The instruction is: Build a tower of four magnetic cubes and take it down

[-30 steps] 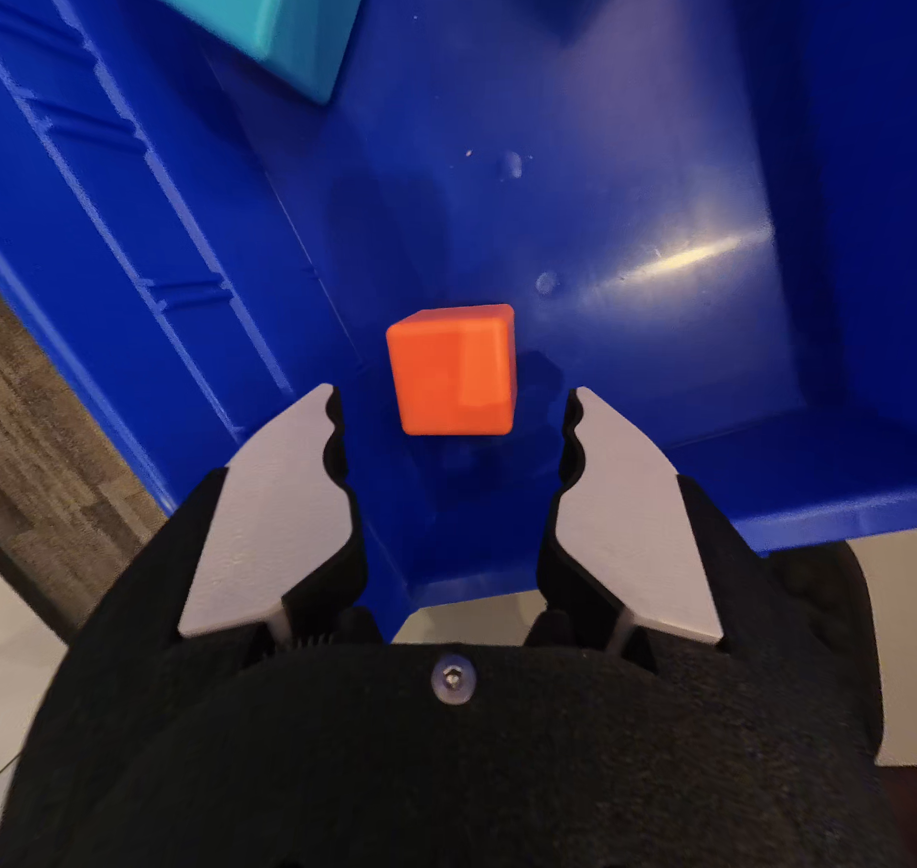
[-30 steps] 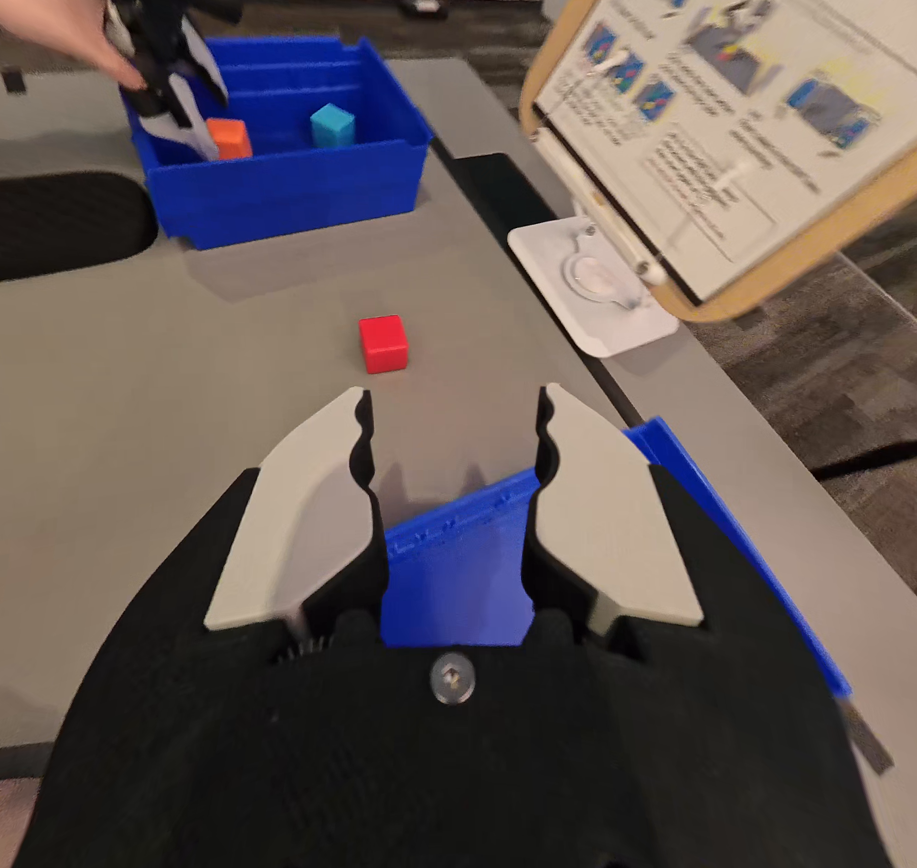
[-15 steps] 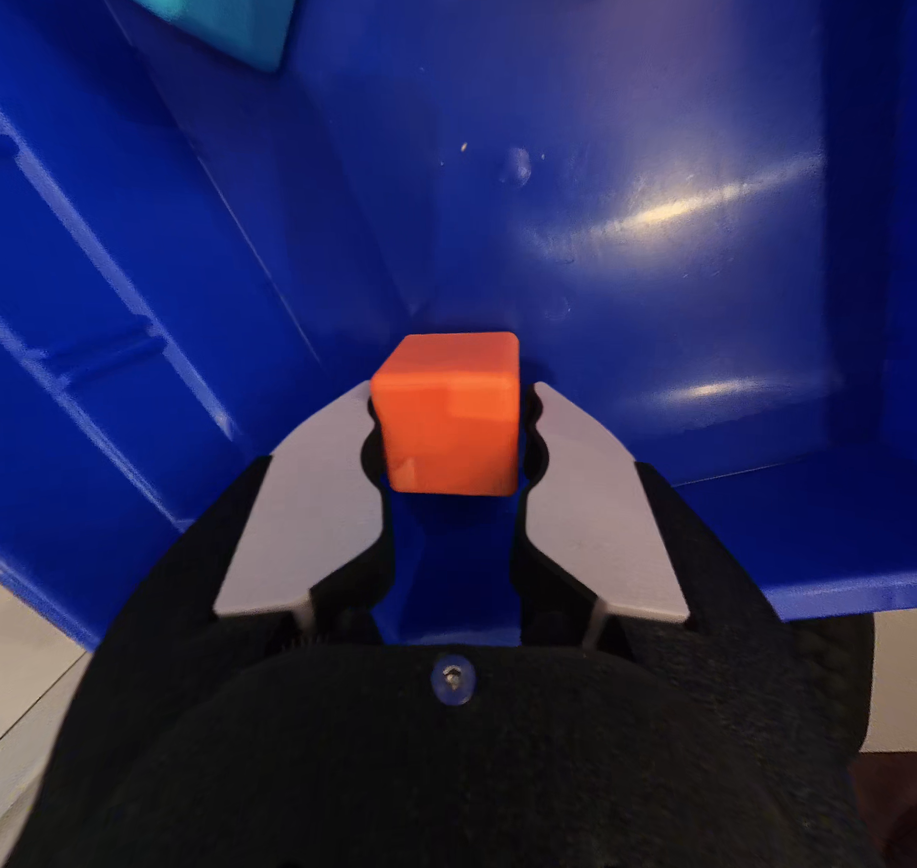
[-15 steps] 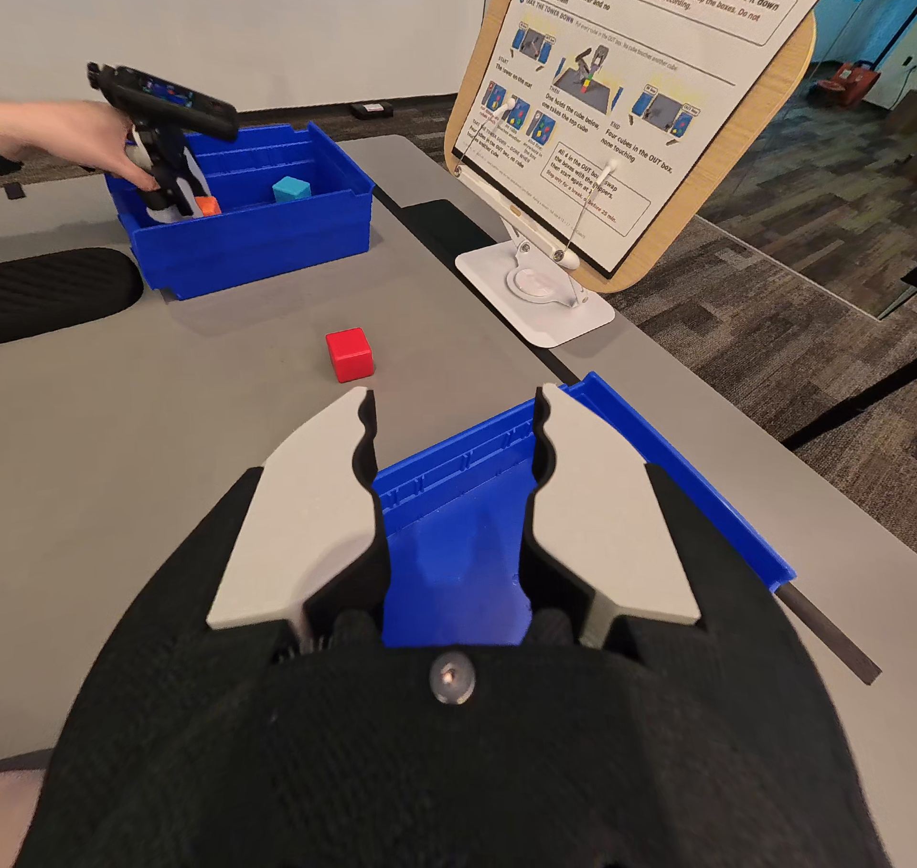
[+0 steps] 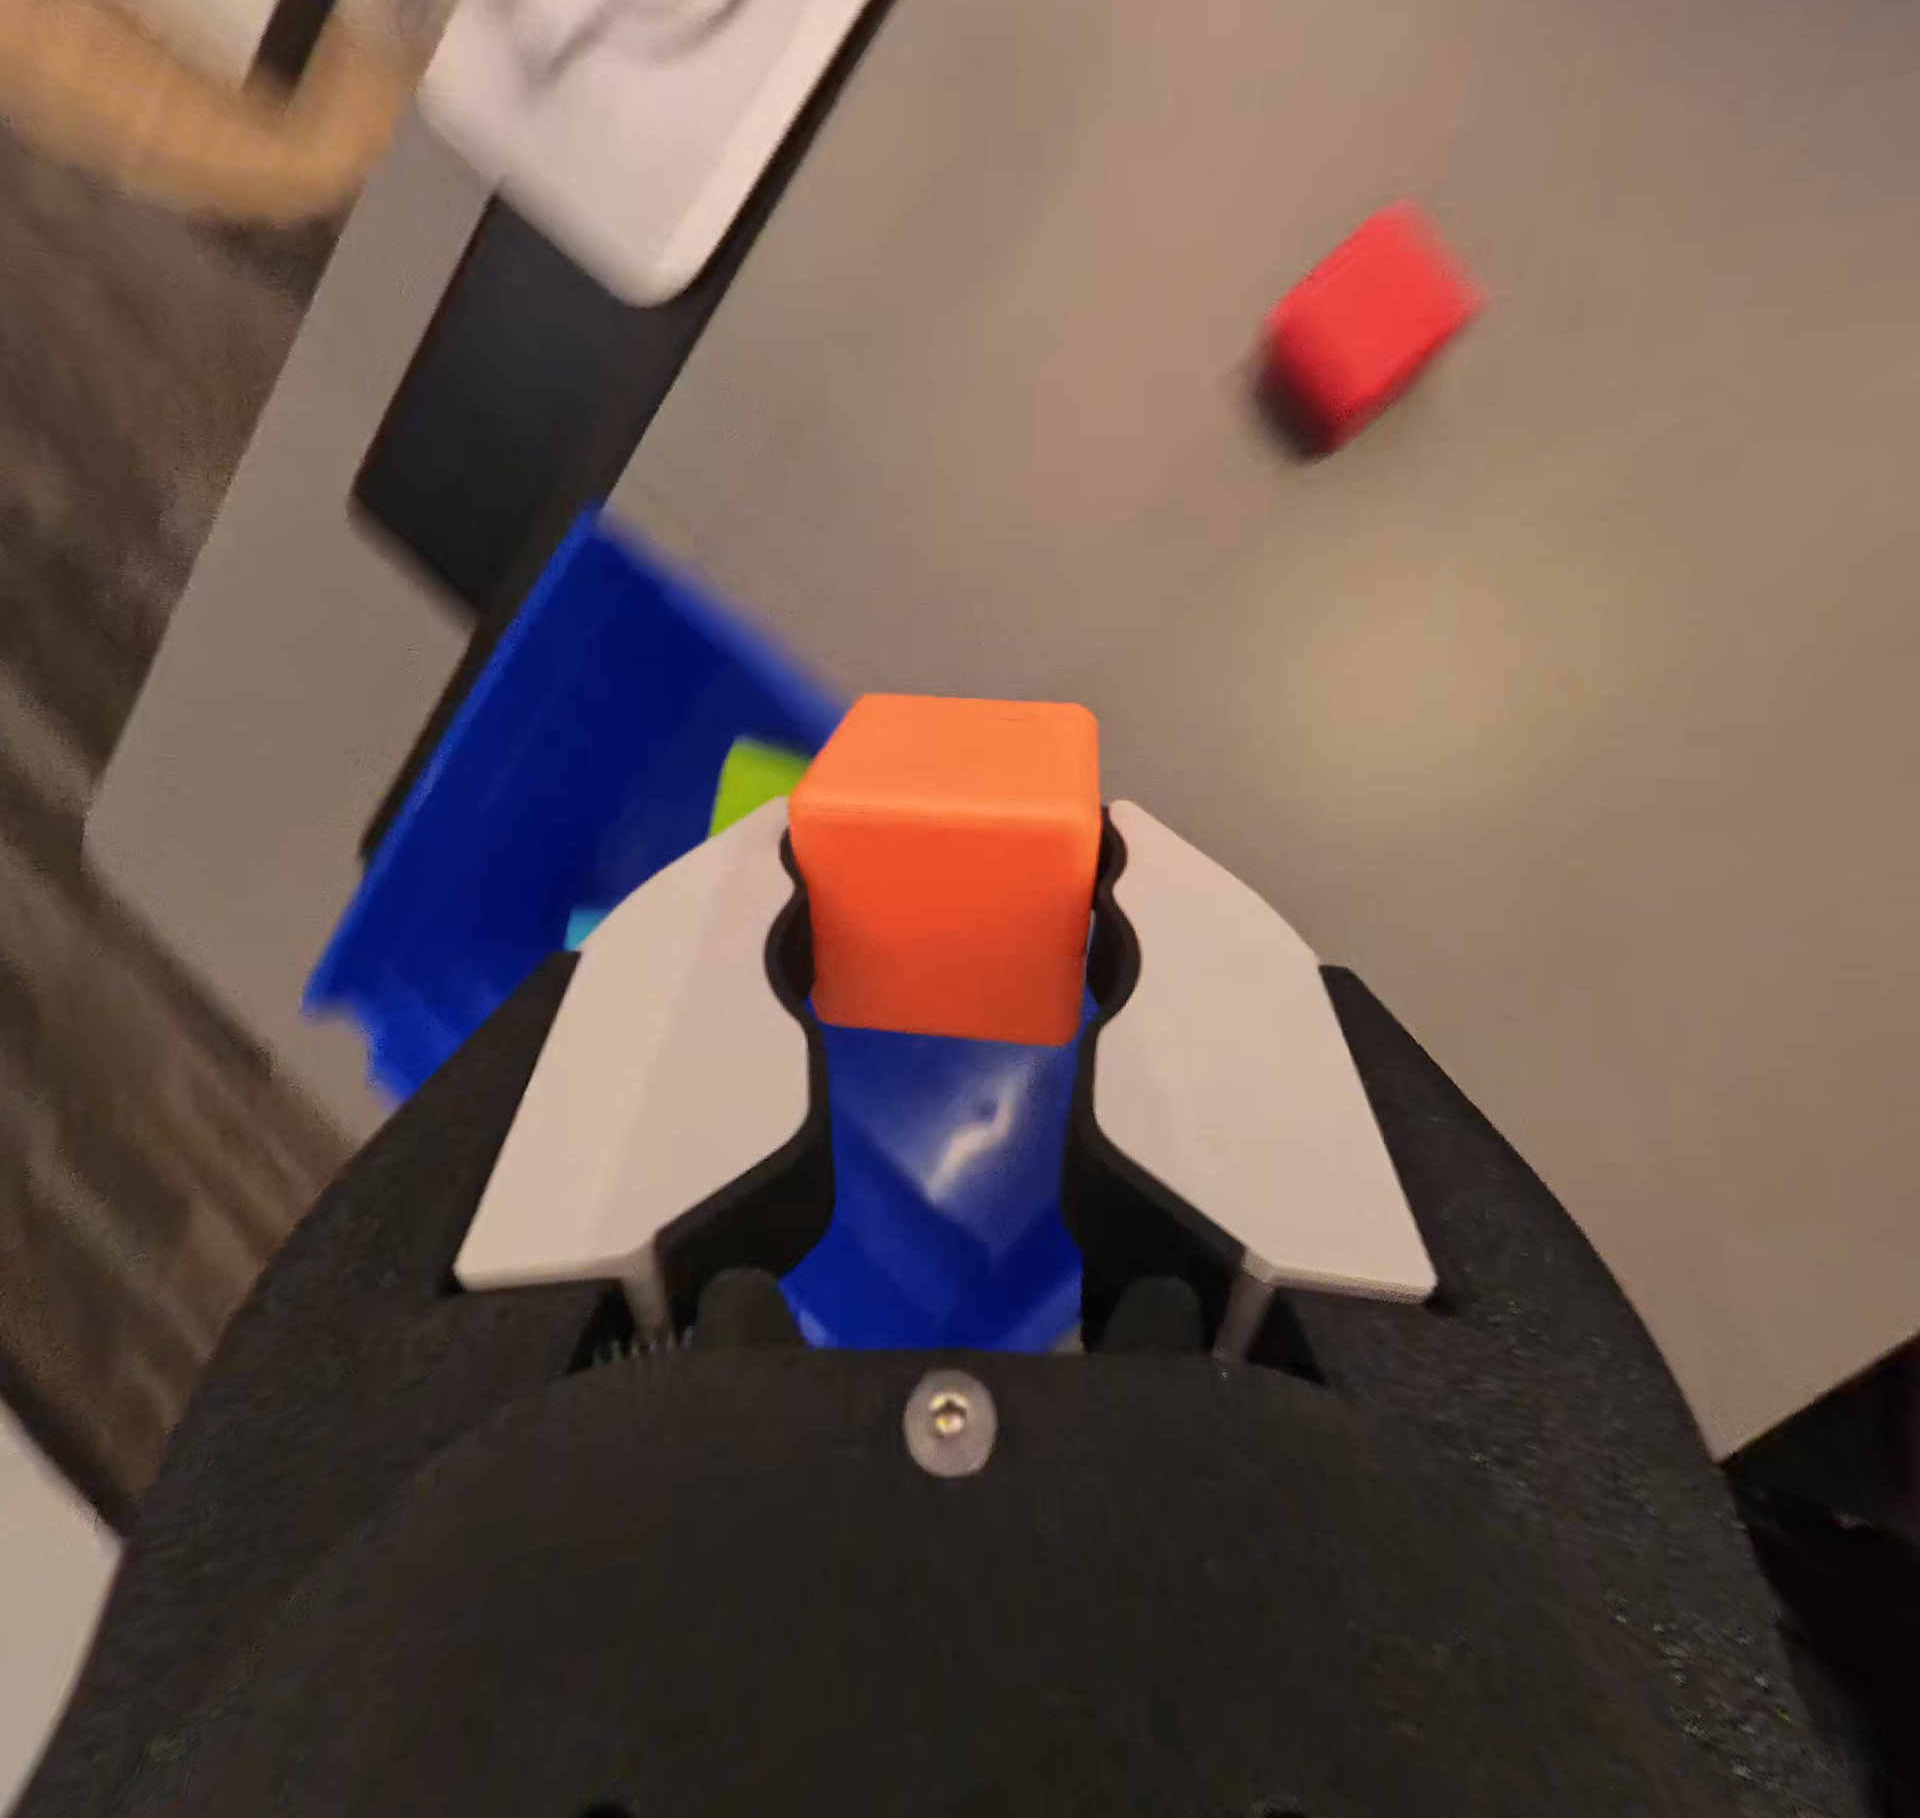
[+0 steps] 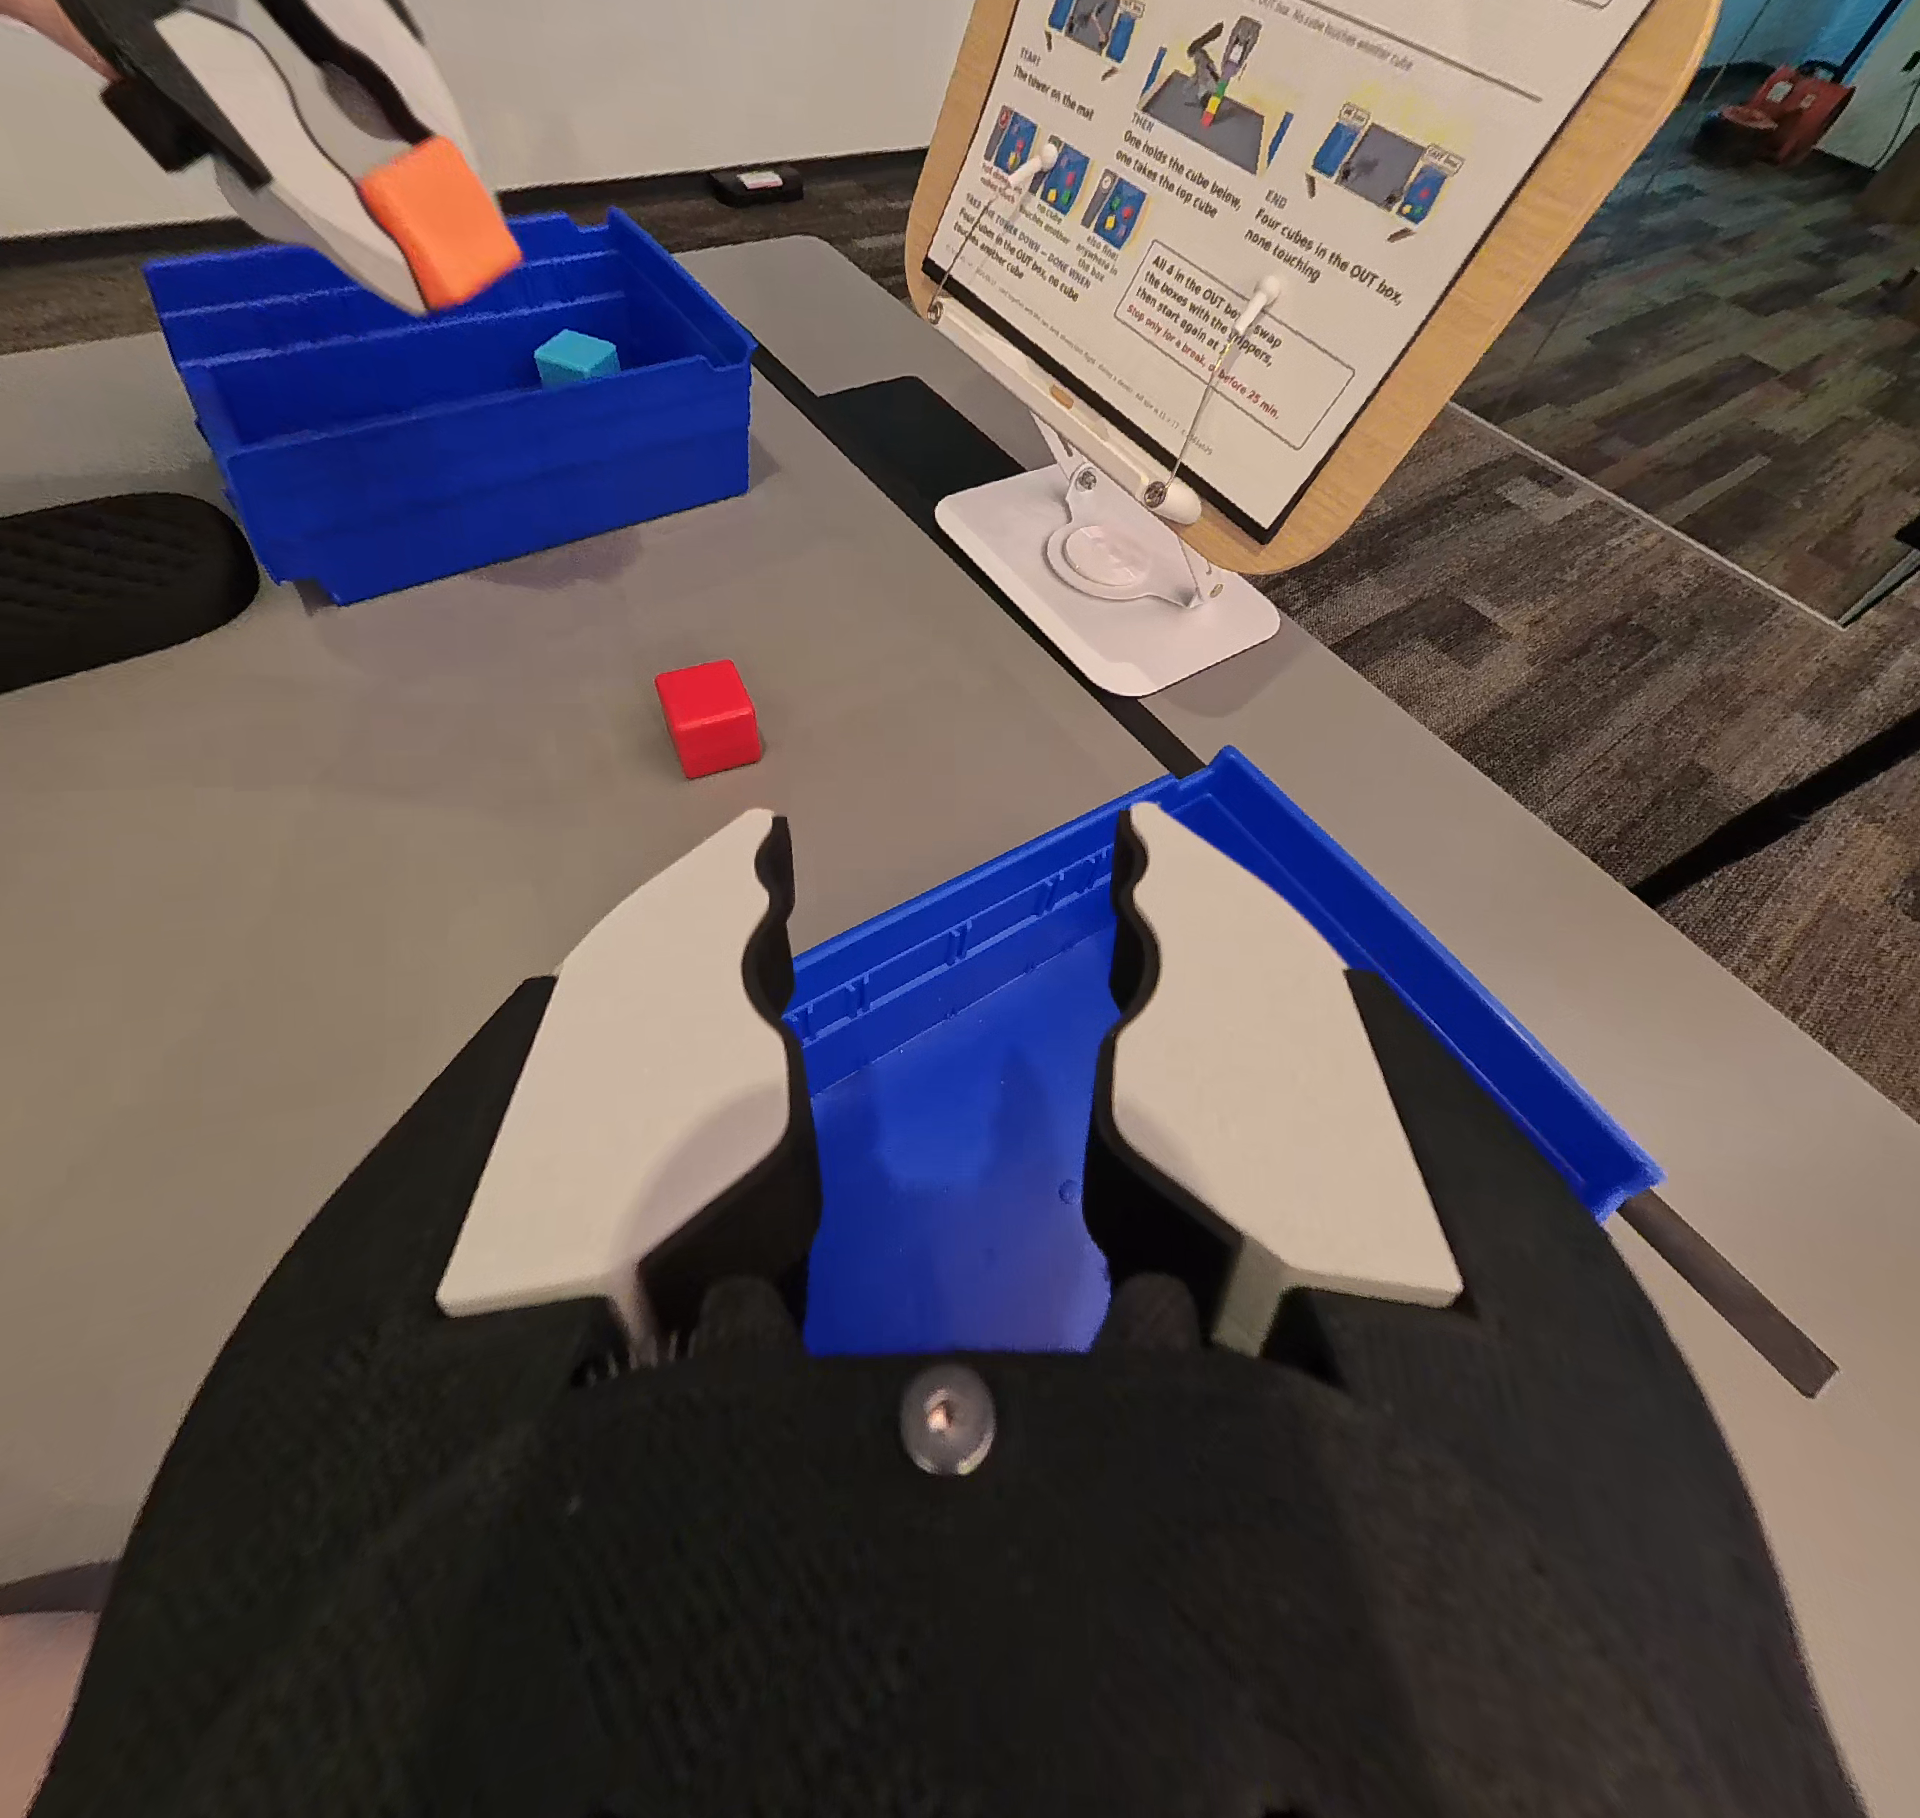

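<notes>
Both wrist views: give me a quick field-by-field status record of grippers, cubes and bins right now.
left gripper: shut on the orange cube, lifted above the far blue bin
right gripper: open, holding nothing, over the near blue bin
red cube: alone on the grey table, between the two bins
teal cube: inside the far blue bin
green cube: partly visible in the far bin, left wrist view only
tower: not yet started; no cubes stacked
instruction board: on a white stand at the table's edge
</notes>
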Demonstrator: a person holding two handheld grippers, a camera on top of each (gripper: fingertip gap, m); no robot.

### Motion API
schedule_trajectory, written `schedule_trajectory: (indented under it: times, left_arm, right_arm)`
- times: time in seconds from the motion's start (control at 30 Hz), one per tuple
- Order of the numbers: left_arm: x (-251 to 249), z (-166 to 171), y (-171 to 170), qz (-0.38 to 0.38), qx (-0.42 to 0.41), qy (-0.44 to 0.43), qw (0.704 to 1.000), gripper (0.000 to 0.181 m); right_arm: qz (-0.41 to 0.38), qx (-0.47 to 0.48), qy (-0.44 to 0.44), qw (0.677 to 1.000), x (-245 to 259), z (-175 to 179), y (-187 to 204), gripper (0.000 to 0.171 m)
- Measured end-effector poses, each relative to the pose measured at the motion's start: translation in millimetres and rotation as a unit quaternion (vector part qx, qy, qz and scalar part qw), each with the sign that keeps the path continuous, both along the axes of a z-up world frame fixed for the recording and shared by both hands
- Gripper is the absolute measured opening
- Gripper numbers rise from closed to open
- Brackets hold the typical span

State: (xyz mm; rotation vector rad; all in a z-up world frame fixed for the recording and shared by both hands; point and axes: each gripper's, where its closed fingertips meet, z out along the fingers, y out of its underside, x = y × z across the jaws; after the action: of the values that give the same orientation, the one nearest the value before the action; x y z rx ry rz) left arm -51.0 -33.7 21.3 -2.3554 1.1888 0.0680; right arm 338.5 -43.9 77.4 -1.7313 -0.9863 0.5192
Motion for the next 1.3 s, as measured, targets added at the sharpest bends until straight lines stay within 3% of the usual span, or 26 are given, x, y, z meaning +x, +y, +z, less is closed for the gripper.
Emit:
schedule_trajectory:
  times: [0.13,0.3,0.53,1.03,1.2,1.23,1.3]
  left_arm:
    - [107.9,-18.9,-1.5,-0.224,0.019,-0.02,0.974,0.05]
    - [147.2,-72.4,1.5,-0.32,-0.031,0.051,0.945,0.05]
    - [156.8,-112.0,14.6,-0.361,-0.072,0.11,0.923,0.05]
    - [154.3,-136.9,23.6,-0.384,-0.104,0.166,0.902,0.05]
    - [162.1,-135.4,26.7,-0.359,-0.109,0.124,0.919,0.056]
    - [163.7,-131.4,28.2,-0.353,-0.103,0.115,0.923,0.064]
    - [168.9,-114.8,24.0,-0.345,-0.102,0.072,0.93,0.061]
  right_arm:
    - [0.003,-0.01,-0.007,1.0,-1.4,-6.5,2.2,0.06]
    - [-0.004,-0.017,-0.019,1.0,0.1,-11.6,6.2,0.06]
    - [0.016,-0.017,-0.024,0.999,-6.7,-12.9,3.6,0.059]
    - [0.032,-0.032,-0.033,0.998,-10.5,-20.5,4.0,0.058]
    - [0.032,-0.042,-0.042,0.998,-10.2,-27.3,6.5,0.058]
    - [0.033,-0.043,-0.043,0.998,-10.2,-27.9,6.5,0.058]
    - [0.035,-0.043,-0.042,0.998,-9.6,-28.2,6.2,0.058]
